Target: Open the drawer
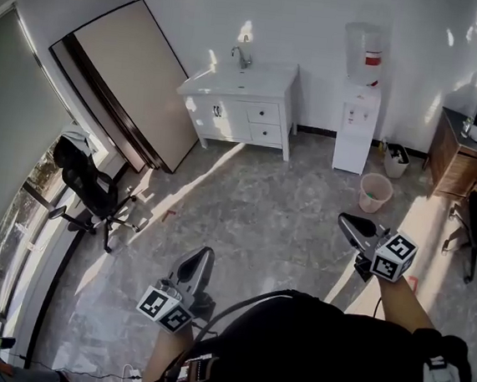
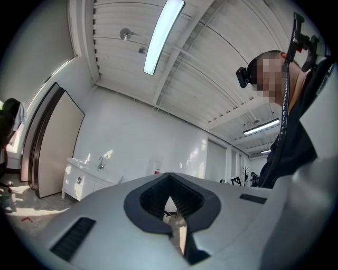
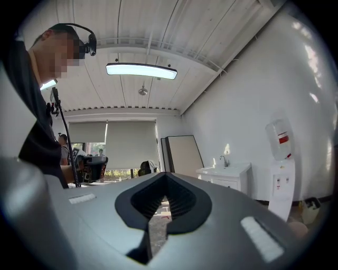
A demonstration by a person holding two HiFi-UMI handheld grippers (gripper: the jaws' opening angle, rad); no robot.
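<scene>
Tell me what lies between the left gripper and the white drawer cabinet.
Only bare grey floor lies between the left gripper and the white drawer cabinet; the head view shows it.

Left gripper (image 1: 204, 258) and right gripper (image 1: 349, 223) held out level, both closed, empty.

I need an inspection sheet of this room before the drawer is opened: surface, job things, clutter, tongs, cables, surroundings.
Surface: grey tiled floor with sunlit patches; no worktable seen.
Job's things: white sink cabinet at the far wall; its drawers are shut, far from both tongs.
Clutter: pink bin on the floor.
Grippers: left tongs and right tongs are shut, with nothing between them.
Cables: dark cable across the person's clothing; white leads on the floor.
Surroundings: water dispenser, office chair, leaning board, dark cabinet.
</scene>
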